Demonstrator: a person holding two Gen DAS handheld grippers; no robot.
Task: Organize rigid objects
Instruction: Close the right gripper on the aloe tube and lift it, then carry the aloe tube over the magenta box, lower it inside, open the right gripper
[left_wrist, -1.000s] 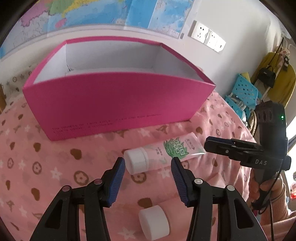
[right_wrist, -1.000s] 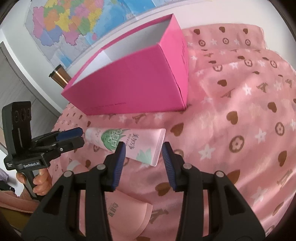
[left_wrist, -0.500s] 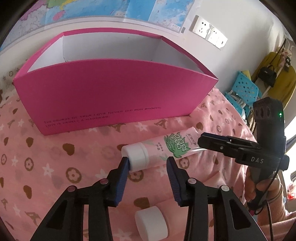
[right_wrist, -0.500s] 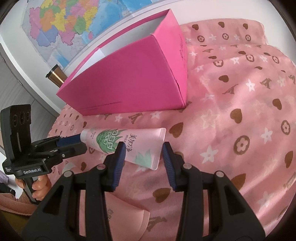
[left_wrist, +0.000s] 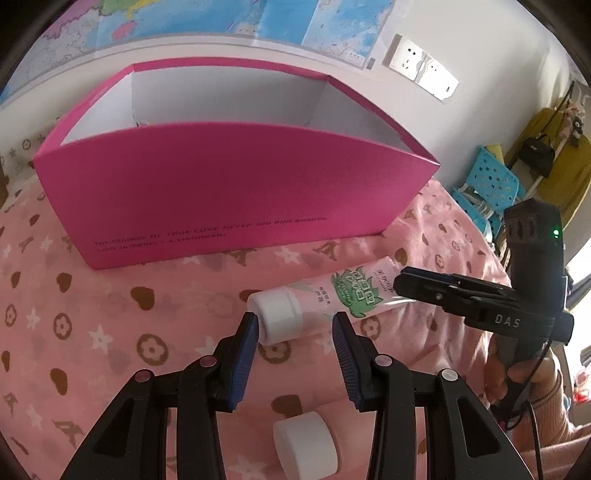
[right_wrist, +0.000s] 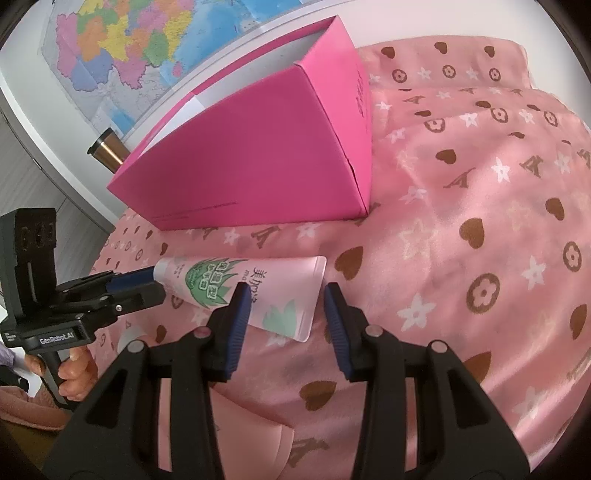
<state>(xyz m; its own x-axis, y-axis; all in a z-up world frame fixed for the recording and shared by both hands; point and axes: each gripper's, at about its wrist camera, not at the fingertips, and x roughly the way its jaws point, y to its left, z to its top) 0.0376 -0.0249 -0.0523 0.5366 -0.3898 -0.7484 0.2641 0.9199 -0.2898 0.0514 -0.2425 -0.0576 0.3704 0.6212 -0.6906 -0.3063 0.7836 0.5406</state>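
Observation:
A pink tube with a white cap and green leaf print (left_wrist: 325, 299) lies on the pink patterned cloth (left_wrist: 110, 314) before an open magenta box (left_wrist: 229, 192). My left gripper (left_wrist: 295, 325) is open, its jaws on either side of the cap end. My right gripper (right_wrist: 284, 295) is open, its jaws on either side of the tube's flat end (right_wrist: 291, 295). Each gripper shows in the other's view: the right (left_wrist: 461, 299), the left (right_wrist: 122, 288). A second white-capped item (left_wrist: 306, 446) lies below my left gripper.
The box (right_wrist: 258, 162) has a white inside and stands by the wall with maps. A bronze cylinder (right_wrist: 107, 147) stands past the box's far end. A pale pink item (right_wrist: 251, 435) lies under my right gripper. Blue stools (left_wrist: 487, 188) stand beyond the table.
Both grippers moved forward onto the tube: the left from short of the cap to around it, the right closer around the flat end. Neither has shut.

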